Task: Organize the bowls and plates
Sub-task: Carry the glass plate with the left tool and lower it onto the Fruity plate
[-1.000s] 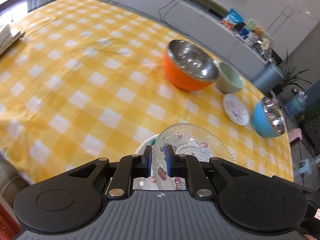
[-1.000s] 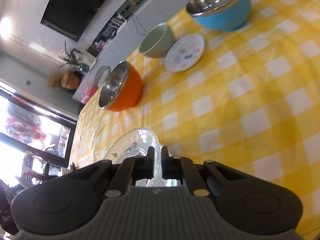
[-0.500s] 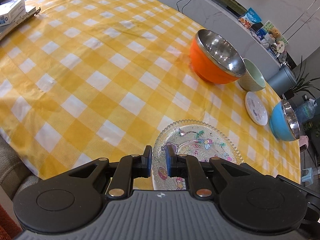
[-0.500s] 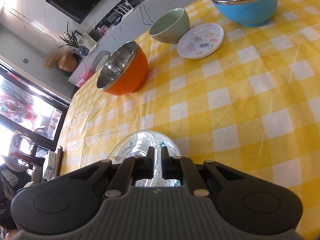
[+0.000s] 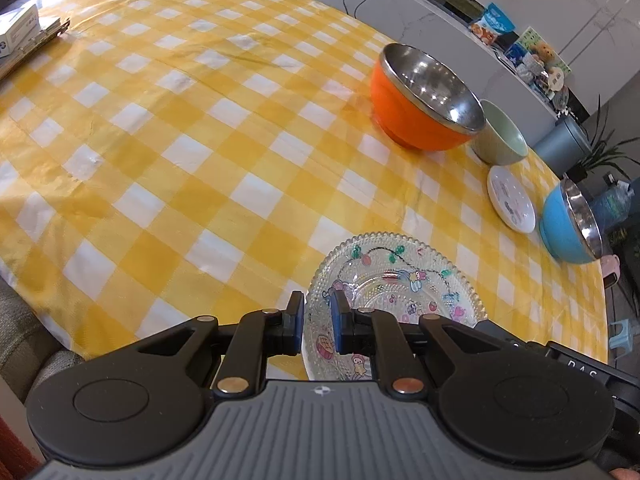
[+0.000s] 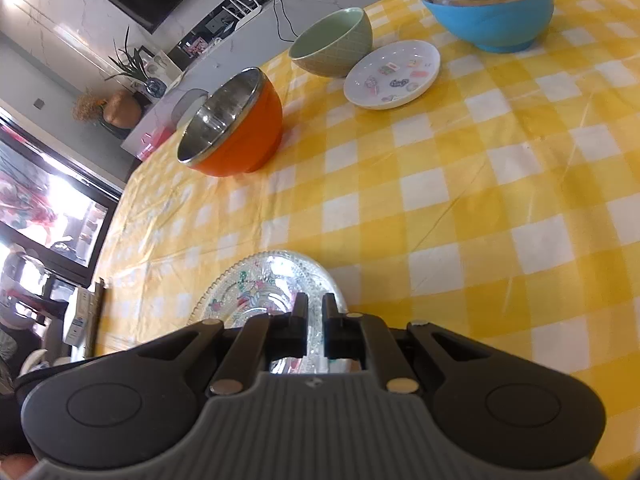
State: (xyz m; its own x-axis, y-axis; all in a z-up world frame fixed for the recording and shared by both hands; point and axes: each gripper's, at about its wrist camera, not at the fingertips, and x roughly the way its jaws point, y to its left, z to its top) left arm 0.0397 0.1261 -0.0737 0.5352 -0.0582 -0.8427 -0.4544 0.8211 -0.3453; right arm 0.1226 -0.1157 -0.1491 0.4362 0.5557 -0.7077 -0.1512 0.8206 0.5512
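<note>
I have the glass plate [image 5: 394, 284] pinched from two sides. The left gripper [image 5: 316, 312] has its jaws nearly closed on the near rim, one finger above and one below, and the right gripper [image 6: 315, 316] grips the rim the same way on the opposite side. Whether the plate rests on the counter [image 5: 168, 152] or hangs just over it near the front edge, I cannot tell.

Both holds are thin edge pinches on slick, beaded glass, so I judge the plate could pivot or slip if one hand leads. I would move both hands together, level and slow, and not squeeze harder. The likely goal is to bring this plate to the other dishes: the small white plate [image 5: 511, 200] lies far off to the right, just beside the green bowl [image 5: 502, 140] and the blue bowl [image 5: 570, 220], with the orange bowl [image 5: 424, 104] to the left of the green one. I would carry the glass plate low, clear of the orange bowl's rim, and let go only once it sits flat.

The counter wears a yellow and white checked cloth with a few wrinkles, so sliding may snag; lifting is safer. A stack of papers or boxes [image 5: 24, 36] sits at the far left corner. Beyond are a grey ledge with snack packets, a potted plant, a dark screen on the wall and a bright window.
</note>
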